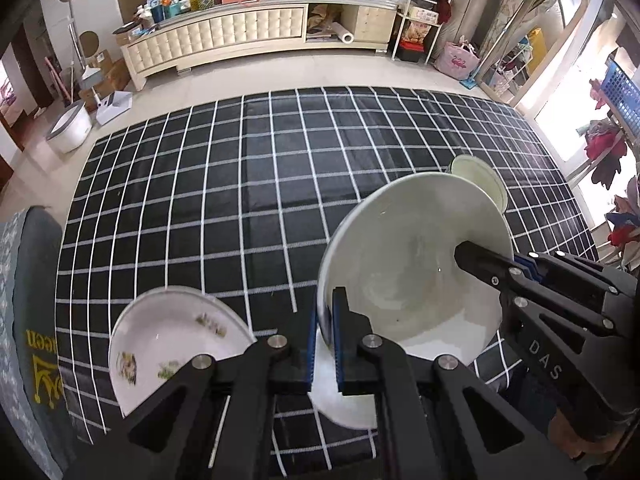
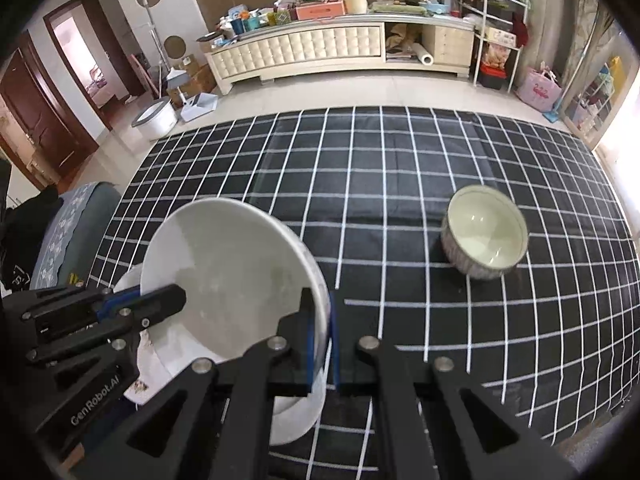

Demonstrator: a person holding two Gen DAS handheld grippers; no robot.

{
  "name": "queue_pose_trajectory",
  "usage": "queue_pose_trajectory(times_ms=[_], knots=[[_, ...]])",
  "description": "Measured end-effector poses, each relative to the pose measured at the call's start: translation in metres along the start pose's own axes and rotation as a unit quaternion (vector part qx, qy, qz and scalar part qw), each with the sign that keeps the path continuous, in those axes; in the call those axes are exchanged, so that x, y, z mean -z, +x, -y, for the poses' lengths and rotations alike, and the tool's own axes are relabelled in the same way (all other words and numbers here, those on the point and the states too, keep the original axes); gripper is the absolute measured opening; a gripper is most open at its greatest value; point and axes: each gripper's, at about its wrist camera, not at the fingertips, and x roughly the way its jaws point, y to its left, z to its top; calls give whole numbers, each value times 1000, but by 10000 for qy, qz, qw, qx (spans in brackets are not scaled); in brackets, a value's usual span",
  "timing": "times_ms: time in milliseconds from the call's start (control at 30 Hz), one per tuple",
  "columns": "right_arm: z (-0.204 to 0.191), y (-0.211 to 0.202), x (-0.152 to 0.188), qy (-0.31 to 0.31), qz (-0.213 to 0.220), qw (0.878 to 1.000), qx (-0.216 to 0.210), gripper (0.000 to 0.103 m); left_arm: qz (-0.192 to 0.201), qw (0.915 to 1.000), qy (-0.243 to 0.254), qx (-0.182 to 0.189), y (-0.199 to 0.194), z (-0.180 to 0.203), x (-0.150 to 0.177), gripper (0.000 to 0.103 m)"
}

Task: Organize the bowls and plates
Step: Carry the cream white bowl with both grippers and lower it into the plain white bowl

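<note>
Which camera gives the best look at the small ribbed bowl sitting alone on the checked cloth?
The right wrist view: the small ribbed bowl shows whole, with rim, inside and ribbed wall. In the left wrist view, the large white bowl hides most of it, leaving only part of its rim and inside.

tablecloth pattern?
Black tablecloth with a white grid of thin lines; clearest in the right wrist view.

Black checked tablecloth (image 2: 400,184) bears a small bowl (image 2: 485,237) and flowered plate (image 1: 168,340)
</note>
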Motion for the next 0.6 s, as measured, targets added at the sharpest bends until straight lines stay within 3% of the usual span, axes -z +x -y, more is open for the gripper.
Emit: queue_pose_trajectory(times_ms=[600], knots=[[-8,27,60,90,-580,9983,-14,10,-488,9985,-235,-127,28,4,72,6]])
